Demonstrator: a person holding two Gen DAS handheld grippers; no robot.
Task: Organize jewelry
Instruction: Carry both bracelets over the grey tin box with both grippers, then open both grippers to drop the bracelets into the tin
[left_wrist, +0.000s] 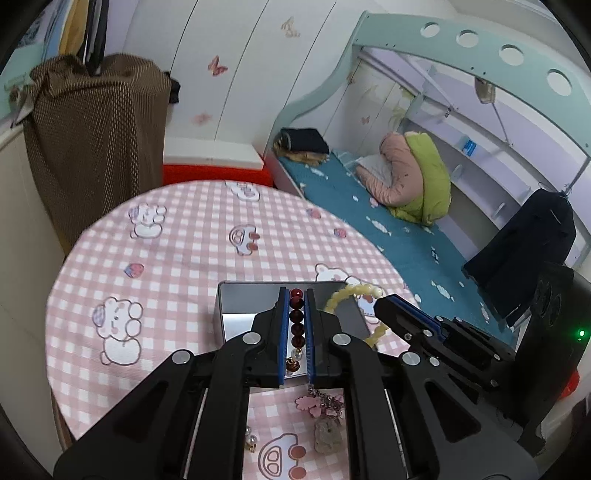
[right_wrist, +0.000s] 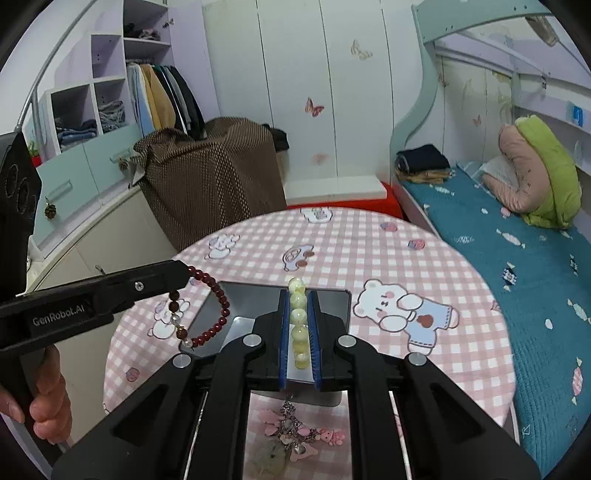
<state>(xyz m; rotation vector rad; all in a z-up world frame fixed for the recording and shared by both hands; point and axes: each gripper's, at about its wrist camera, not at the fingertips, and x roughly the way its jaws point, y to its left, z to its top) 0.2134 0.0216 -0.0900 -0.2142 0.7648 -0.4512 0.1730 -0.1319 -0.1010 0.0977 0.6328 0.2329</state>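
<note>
Both grippers were seen closed on bracelets above the round table (left_wrist: 177, 258) w/ pink checked cloth. Left gripper (left_wrist: 296, 295) was pinched on a dark red bead bracelet (left_wrist: 296, 317), beads lined up between the blue pads; in the right wrist view the rest of that bracelet (right_wrist: 218, 314) was seen hanging as a loop below the tool, over the left edge of the tin. Right gripper (right_wrist: 297, 291) was pinched on a pale yellow bead bracelet (right_wrist: 297, 321); in the left wrist view its loop (left_wrist: 354, 295) was seen dangling by the tin's right side. An open silver tin (left_wrist: 243, 299) lay on the cloth just beyond both tools; what could be seen of its inside appeared empty, though much was hidden by the grippers. Nearer the camera, a pink charm chain w/ a pale stone pendant (left_wrist: 325, 432) was noted on the cloth, not yet picked up, plus a small pearl-like piece (left_wrist: 251, 441) to its left, type unclear. Progress est.: early to mid. Two bracelets were lifted and carried near the tin but not yet set down inside. Left to do, by judgement: both bracelets to be lowered into the tin and released, then the charm chain and small piece to be collected. Whether a lid was to be fitted could not be told.
</note>
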